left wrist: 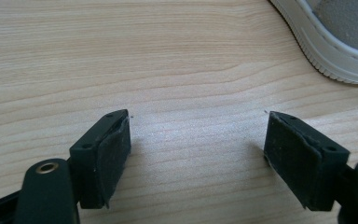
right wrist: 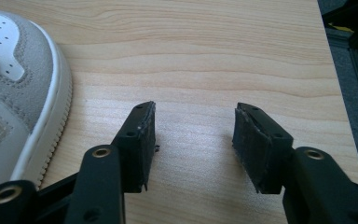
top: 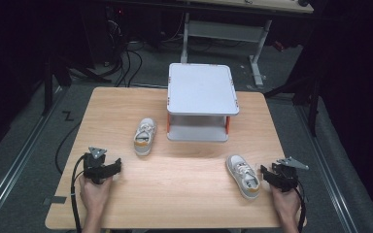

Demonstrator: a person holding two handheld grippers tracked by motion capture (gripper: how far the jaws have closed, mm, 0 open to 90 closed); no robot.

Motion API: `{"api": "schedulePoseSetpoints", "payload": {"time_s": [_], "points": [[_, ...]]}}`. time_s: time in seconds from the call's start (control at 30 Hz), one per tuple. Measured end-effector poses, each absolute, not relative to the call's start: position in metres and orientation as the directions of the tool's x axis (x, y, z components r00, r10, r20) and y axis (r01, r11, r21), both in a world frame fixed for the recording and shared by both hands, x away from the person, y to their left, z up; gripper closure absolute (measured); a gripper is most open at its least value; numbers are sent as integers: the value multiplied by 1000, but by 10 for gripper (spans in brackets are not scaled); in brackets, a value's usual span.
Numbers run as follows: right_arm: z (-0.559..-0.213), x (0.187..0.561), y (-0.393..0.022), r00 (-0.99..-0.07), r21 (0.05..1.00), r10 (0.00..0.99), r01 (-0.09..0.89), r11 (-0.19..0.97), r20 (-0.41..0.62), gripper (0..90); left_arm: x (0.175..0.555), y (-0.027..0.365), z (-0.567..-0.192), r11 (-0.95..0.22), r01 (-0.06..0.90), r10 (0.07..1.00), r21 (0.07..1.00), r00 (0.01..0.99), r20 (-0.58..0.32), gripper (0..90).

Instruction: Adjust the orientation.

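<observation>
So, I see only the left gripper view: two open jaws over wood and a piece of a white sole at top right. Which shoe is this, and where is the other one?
Observer: In the high view it seems to be the shoe in the middle of the table, ahead of the left gripper and apart from it.
Operator: And the second shoe?
Observer: The second shoe lies near the front right of the table, just beside the right gripper.
Operator: Is the right gripper holding it?
Observer: No. In the right gripper view its jaws stand open over bare wood, with the shoe to their left.
Operator: Anything else on the table?
Observer: A white two-level shelf stands at the far edge.
</observation>
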State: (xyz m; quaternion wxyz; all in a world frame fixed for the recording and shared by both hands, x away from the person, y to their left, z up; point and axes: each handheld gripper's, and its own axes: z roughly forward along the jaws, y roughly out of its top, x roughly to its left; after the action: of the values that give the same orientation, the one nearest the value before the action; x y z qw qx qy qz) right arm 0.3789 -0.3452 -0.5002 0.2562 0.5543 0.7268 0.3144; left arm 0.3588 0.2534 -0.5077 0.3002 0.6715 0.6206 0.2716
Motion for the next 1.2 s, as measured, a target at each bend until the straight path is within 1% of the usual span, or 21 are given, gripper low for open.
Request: {"api": "schedulePoseSetpoints", "payload": {"time_s": [0.33,0.47,0.67,0.8,0.93,1.1,1.2], "points": [[-500,379,-345,-263,741,965,643,193,-23,463,359,253,-508,-48,671,997,740,81,-8,231],[-500,379,-345,-263,741,964,644,192,-21,459,358,253,-507,-63,671,995,739,97,-4,240],[-500,379,-345,-267,740,964,644,194,-20,451,358,255,-507,-52,669,995,741,102,-23,236],[-500,379,-345,-267,740,963,644,194,-20,450,358,254,-507,-61,672,995,738,103,-11,247],[-500,379,-345,-268,740,963,644,195,-20,448,359,255,-506,-28,674,994,738,96,-49,254],[-500,379,-345,-268,740,963,644,195,-20,448,359,251,-504,-39,670,993,741,107,-44,256],[-500,379,-345,-268,740,963,644,195,-20,447,360,248,-500,-65,668,990,741,134,-33,252]]}}
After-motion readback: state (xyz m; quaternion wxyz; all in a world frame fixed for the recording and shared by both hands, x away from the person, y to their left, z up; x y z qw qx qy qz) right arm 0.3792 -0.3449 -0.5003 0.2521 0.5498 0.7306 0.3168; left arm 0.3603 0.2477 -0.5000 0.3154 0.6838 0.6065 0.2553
